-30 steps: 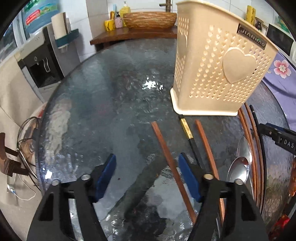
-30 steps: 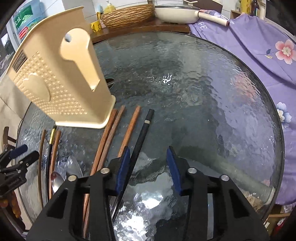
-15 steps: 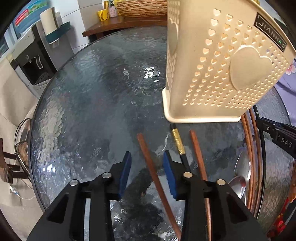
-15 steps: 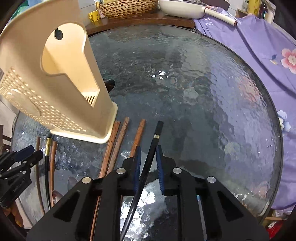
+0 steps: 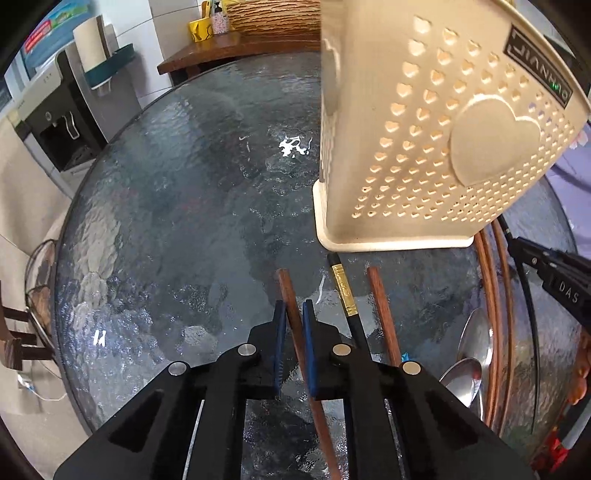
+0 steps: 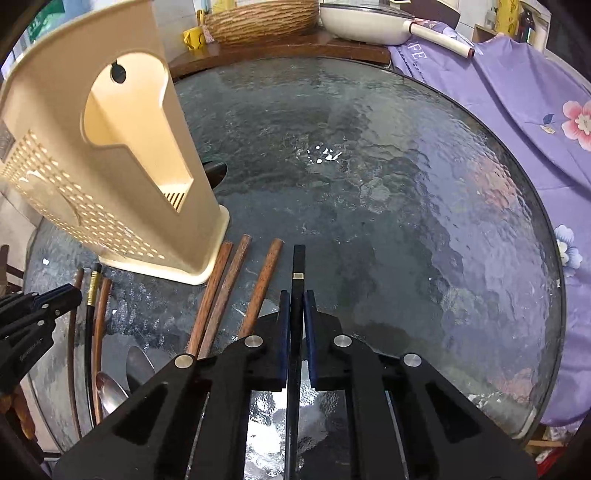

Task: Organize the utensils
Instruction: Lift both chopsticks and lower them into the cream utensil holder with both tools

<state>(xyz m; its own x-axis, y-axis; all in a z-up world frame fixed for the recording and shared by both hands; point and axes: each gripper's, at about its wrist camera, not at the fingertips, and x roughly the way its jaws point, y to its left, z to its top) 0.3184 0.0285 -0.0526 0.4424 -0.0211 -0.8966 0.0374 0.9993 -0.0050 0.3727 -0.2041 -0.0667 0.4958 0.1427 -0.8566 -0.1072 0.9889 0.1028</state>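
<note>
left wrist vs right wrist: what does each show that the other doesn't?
Left wrist only: the left tool shut on a brown chopstick, and the holder's heart-embossed face.
Right wrist only: the right tool shut on a black chopstick, a white pan, purple cloth.
Both: cream utensil holder, glass table, spoons.

Left gripper (image 5: pixel 293 314) pinched onto a brown wooden chopstick (image 5: pixel 286 291), whose tip pokes out ahead of the blue pads (image 5: pixel 308 332). Just right of the fingers: black chopstick with gold band (image 5: pixel 343 291), then another brown chopstick (image 5: pixel 382 306). Ahead-right stands the cream perforated utensil holder (image 5: pixel 436 147) on the glass table (image 5: pixel 177 206). Far right: spoons (image 5: pixel 474 343).
</note>
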